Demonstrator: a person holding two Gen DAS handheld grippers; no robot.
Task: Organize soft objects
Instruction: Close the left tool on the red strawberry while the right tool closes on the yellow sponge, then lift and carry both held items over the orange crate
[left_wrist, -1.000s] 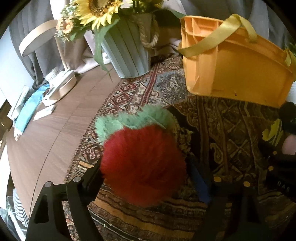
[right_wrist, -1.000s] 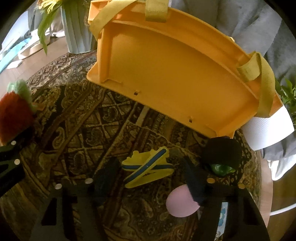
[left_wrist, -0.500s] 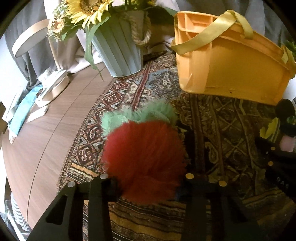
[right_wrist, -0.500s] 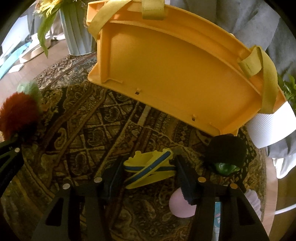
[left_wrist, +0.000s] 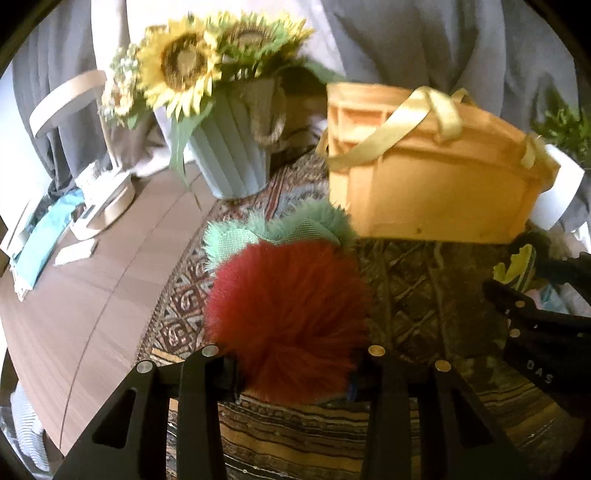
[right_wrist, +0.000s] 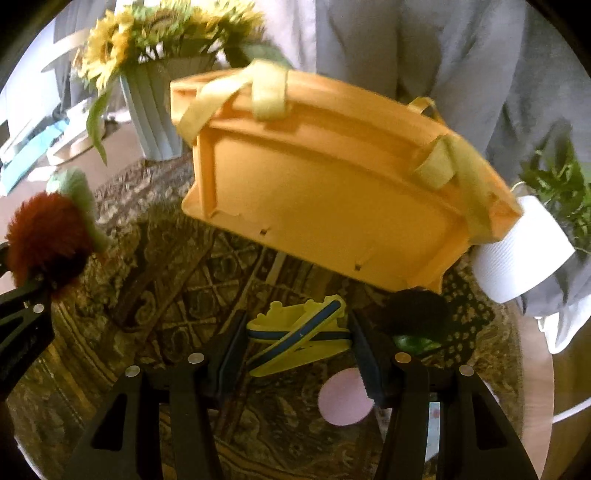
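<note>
Basket (right_wrist: 332, 192): orange plastic, yellow fabric handles, standing on the patterned rug (right_wrist: 177, 280) at the far side of my reach. Biggest thing here. I judge it the place the soft things go; its opening is not visible from either of my views, only its side and base.

Vase (left_wrist: 232, 155): pale ribbed pot with sunflowers, left of the basket, near the rug's edge. Not part of the job. Tall, likely to tip, so I would swing wide of it.

Red pompom (left_wrist: 288, 314): fluffy red ball with green furry leaves on its far side. My left tongs (left_wrist: 291, 354) are pinched onto its lower fur, a finger on each side. It appears raised off the rug, though I cannot be sure. Judged very light, squashy, no stiffness. Fur alone may slip, so the hold belongs on the core, low and central.

Yellow sandal (right_wrist: 299, 339): small yellow piece with blue straps, lying on the rug just in front of the basket. My right tongs (right_wrist: 299, 354) sit spread wide around it, fingers apart on both sides, not visibly touching it. Judged light, bendy foam or rubber, flat. Best taken across its middle, where the straps cross.

Black pompom (right_wrist: 417, 314): dark fluffy ball with a green bit beneath, right of the sandal, close to the basket's corner. Soft, light.

Pink ball (right_wrist: 345, 402): small, smooth, near my right finger. Could roll.
</note>
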